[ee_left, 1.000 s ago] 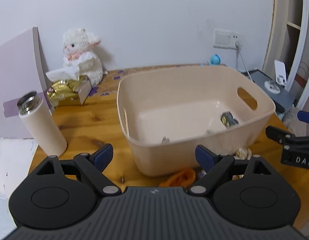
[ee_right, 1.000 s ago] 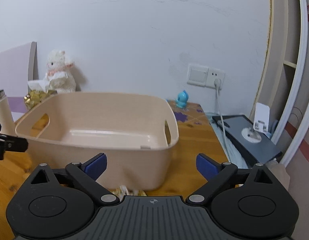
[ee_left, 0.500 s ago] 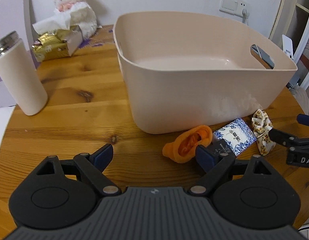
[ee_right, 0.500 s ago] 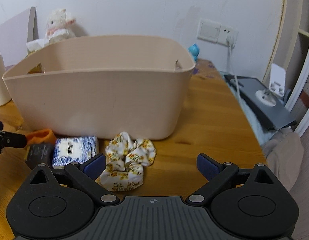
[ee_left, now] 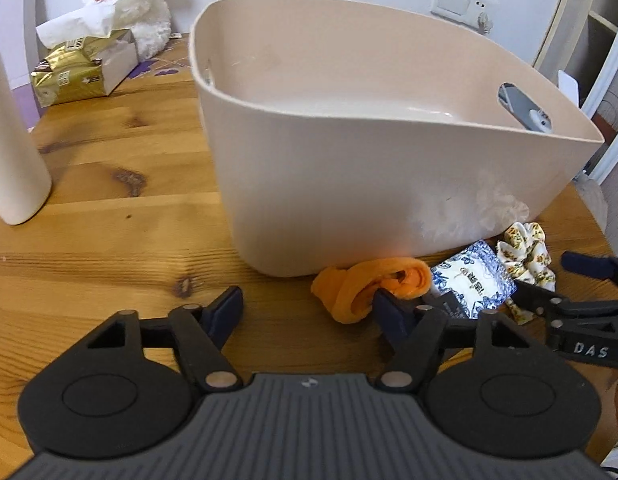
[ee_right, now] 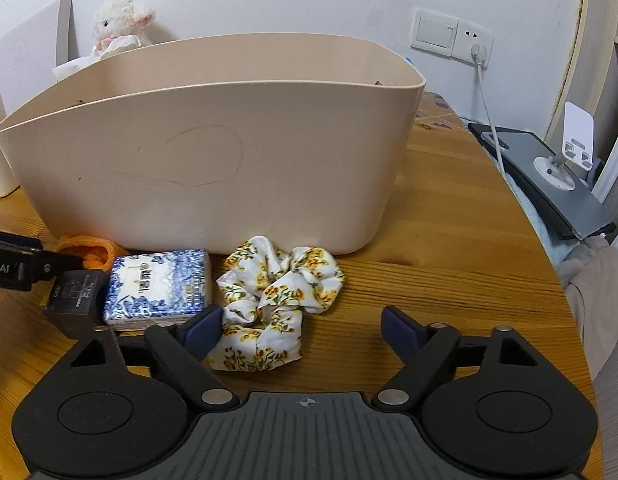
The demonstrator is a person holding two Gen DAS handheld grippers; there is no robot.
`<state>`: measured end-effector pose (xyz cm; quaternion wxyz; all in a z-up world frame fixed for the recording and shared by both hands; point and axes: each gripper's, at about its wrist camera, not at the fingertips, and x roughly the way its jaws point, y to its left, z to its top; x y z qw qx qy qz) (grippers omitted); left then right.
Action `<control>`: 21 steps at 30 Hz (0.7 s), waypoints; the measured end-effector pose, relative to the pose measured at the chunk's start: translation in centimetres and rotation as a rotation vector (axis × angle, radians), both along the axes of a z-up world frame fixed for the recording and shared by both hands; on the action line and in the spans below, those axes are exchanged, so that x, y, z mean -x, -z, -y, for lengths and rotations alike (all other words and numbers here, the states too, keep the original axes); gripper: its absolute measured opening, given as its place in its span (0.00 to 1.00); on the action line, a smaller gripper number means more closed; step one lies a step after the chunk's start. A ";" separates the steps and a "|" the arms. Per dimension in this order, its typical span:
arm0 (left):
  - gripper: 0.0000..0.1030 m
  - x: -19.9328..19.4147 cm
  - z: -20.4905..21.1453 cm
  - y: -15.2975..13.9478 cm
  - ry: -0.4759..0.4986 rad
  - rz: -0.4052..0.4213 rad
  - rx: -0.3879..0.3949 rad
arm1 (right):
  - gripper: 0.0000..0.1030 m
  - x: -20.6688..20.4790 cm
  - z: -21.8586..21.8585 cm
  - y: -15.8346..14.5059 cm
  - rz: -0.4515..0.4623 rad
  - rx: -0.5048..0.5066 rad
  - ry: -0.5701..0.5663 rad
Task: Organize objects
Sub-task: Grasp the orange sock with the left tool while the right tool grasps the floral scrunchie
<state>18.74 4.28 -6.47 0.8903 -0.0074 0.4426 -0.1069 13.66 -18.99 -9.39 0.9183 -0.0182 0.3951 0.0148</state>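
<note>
Two spread tools hover low over a wooden desk (ee_right: 449,248) in front of a beige tub (ee_right: 213,152): the left tool (ee_left: 309,306) has its right finger apparently touching an orange cloth (ee_left: 365,284), while the right tool (ee_right: 301,320) straddles a floral scrunchie (ee_right: 277,292) beside a blue-patterned packet (ee_right: 159,284).

One beige tub (ee_right: 213,152) stands on the one wooden table (ee_right: 449,240). In front of it lie four small things: one orange cloth roll (ee_left: 369,284), one small dark box (ee_right: 73,300), one blue-and-white packet (ee_right: 159,286) and one floral scrunchie (ee_right: 277,296). Further back are one white bottle (ee_left: 13,148), one plush lamb (ee_left: 129,4) and one gold tissue pack (ee_left: 69,72)
</note>
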 end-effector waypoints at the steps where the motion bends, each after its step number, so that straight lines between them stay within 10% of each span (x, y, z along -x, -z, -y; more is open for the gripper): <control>1: 0.57 0.0 0.1 0.0 0.005 0.008 0.010 | 0.77 0.0 0.0 0.1 -0.001 -0.003 0.000; 5: 0.17 0.0 0.8 0.1 0.035 0.011 0.052 | 0.65 0.3 -0.4 0.3 0.011 -0.015 -0.013; 13: 0.10 0.6 1.4 0.2 0.033 0.004 0.039 | 0.24 1.0 -1.2 0.2 0.020 -0.017 -0.044; 21: 0.09 2.2 0.4 -0.8 0.000 0.017 0.049 | 0.19 2.2 -0.7 -0.9 0.038 -0.048 -0.039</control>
